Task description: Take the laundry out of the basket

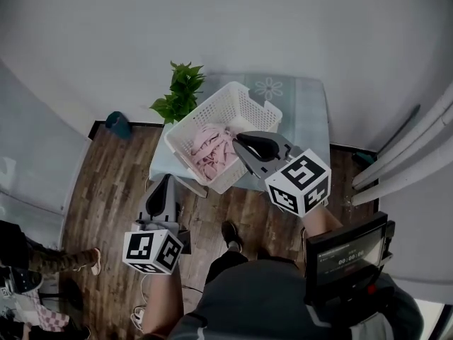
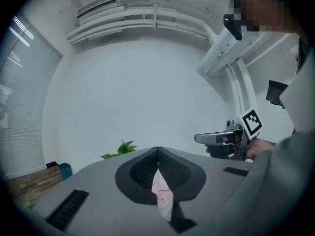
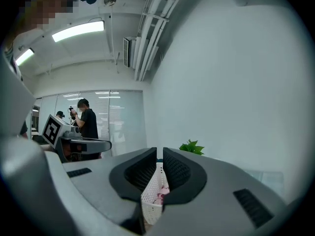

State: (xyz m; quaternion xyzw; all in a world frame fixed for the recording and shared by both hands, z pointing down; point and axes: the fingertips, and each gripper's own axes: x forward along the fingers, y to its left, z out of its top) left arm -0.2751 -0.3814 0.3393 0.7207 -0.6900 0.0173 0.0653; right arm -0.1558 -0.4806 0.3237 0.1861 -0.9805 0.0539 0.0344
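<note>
1. Task items: a white lattice basket [image 1: 202, 113] stands on a small surface [image 1: 306, 112] covered by a pale cloth with a flower print. It sits toward the surface's left and near edge. Pink laundry [image 1: 212, 151] lies bunched inside the basket, against its near wall.

2. Right hand-held gripper [image 1: 244, 142]: it hangs above the basket's near right corner and hides that part of the rim in the head view. Its own view shows the 2 pads drawn together with only a thin slit between them. Nothing is clamped, and the basket wall and a scrap of pink show beyond them.

3. Left hand-held gripper [image 1: 167, 183]: it is held over the wooden floor [image 1: 113, 183], short of the surface's near left edge and apart from the basket. Its pads meet at the tips and grip nothing. Pink laundry shows through the gap lower down.

4. Surroundings:
- A potted plant [image 1: 180, 91] is just behind the basket's far left side.
- A teal object [image 1: 119, 124] is on the floor by the wall, well to the left.
- White pipes [image 1: 410, 154] run along the right.
- A dark screen [image 1: 347, 253] sits at the person's right forearm.
- 1 shoe [image 1: 230, 234] is on the floor below the surface.
- 2 people [image 3: 87, 122] stand far off behind glass, seen in the right gripper view.
</note>
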